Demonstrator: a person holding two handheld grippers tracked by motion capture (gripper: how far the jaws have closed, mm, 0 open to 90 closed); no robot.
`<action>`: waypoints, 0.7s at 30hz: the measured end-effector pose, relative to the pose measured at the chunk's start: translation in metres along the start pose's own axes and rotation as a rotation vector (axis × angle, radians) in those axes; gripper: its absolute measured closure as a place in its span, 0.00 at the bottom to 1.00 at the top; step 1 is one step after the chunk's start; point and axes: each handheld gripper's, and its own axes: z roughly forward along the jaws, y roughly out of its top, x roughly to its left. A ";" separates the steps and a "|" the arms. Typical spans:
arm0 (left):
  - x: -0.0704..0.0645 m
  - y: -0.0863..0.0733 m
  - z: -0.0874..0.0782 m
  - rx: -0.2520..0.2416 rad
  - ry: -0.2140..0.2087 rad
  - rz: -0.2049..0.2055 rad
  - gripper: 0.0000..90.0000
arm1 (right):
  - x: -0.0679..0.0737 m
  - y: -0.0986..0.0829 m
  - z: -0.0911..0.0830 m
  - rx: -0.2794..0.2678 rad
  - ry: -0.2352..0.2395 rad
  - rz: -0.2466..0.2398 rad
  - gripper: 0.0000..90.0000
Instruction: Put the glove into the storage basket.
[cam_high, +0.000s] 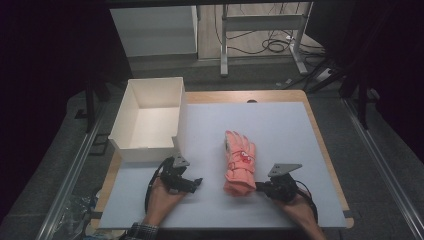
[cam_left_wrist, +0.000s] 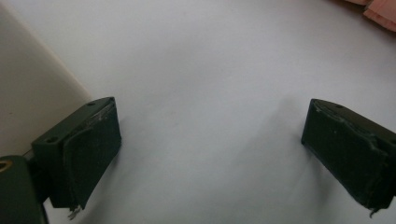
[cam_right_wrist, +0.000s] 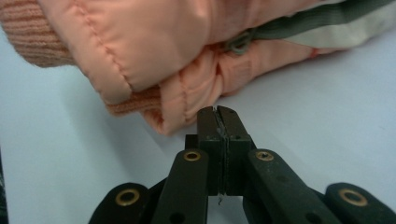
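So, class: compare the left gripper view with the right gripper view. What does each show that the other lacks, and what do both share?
Left gripper view alone: the left hand-held gripper, jaws wide apart over bare surface, and the wall of the white box beside one jaw. Right gripper view alone: the right hand-held gripper, jaws pressed together, right at the glove's ribbed cuff; whether it touches is unclear. Both share the pale table and the pink glove, just an edge in the left gripper view.

Padded cloth on a matt table

The pink glove (cam_right_wrist: 154, 56) is smooth, stitched, padded cloth with a ribbed knit cuff (rougher). The table (cam_high: 280, 125) has a matt pale sheet, wood edge. The right gripper (cam_right_wrist: 218, 112) has matt black jaws with brass rivets.
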 end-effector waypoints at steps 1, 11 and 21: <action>0.000 0.000 0.000 0.000 0.000 0.000 0.05 | 0.001 0.001 0.001 -0.003 -0.003 -0.004 0.98; 0.000 0.000 0.000 0.000 0.000 0.000 0.05 | 0.011 0.011 0.015 0.001 0.017 -0.047 0.97; 0.000 0.000 0.000 -0.001 0.000 -0.001 0.05 | 0.022 0.024 0.033 0.001 0.038 -0.089 0.97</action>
